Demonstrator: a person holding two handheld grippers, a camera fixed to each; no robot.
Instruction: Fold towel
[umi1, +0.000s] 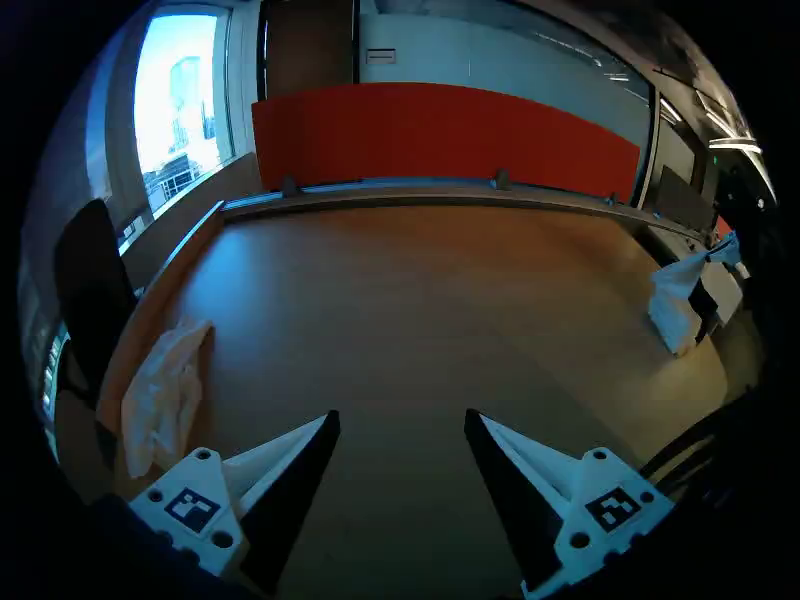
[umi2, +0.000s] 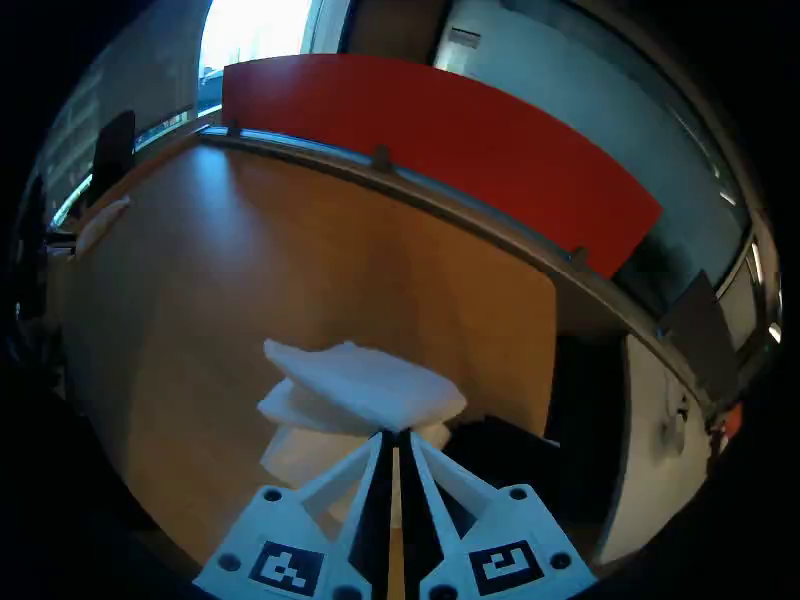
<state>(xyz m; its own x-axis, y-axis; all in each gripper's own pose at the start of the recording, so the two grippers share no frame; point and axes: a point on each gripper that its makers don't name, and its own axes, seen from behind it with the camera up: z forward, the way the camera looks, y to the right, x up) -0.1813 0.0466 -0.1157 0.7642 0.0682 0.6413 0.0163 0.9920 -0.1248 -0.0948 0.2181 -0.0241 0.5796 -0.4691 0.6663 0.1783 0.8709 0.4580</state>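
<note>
Left hand-held gripper (umi1: 400, 414) wide open, empty, above tabletop (umi1: 400, 290); right hand-held gripper (umi2: 396, 436) pinches white towel (umi2: 360, 385) near tabletop edge.

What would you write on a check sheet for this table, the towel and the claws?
Surface: brown wooden table, mostly bare.
Job's things: folded white cloth towel, layered at the right claw's tips.
Clutter: crumpled white cloth by the table's edge.
Grippers: left claw open over bare wood; right claw shut on the towel.
Cables: nothing seen.
Surroundings: long red divider panel, bright window, dark chair.
</note>
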